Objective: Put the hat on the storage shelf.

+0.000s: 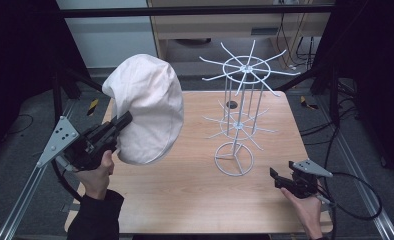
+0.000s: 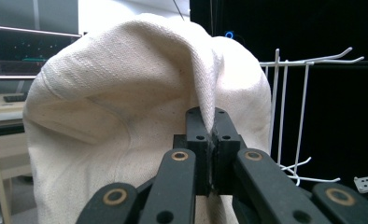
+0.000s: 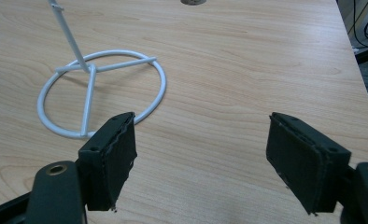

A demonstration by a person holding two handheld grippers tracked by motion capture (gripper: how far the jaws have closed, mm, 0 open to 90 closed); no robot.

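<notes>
In the high view, the left hand-held gripper (image 1: pixel 121 123) is lifted up over the left side of the desk (image 1: pixel 195 200). Its jaws are pinched tight on the edge of a soft cream hat (image 1: pixel 145 107). The hat hangs in the air, above the desk and not touching it. A white wire rack (image 1: pixel 240 120) stands on the desk to the right of the hat, a little way off. It has a round ring for a foot and thin arms that stick out like spokes at the top and in the middle. The right hand-held gripper (image 1: pixel 281 175) sits low near the right front corner of the desk, just beside the foot of the rack.

In the left gripper view, the two black jaws are pressed together with a fold of the hat (image 2: pixel 126 121) squeezed between them. The hat rises big and puffy behind the jaws. The white rack (image 2: pixel 285 112) shows to the right, close behind the hat.

In the right gripper view, the right hand-held gripper (image 3: pixel 201 158) has its jaws wide apart, and they hold nothing. Bare desk (image 3: pixel 247 70) lies between them. The round foot of the rack (image 3: pixel 100 93) rests flat on the desk, just past the left jaw.
</notes>
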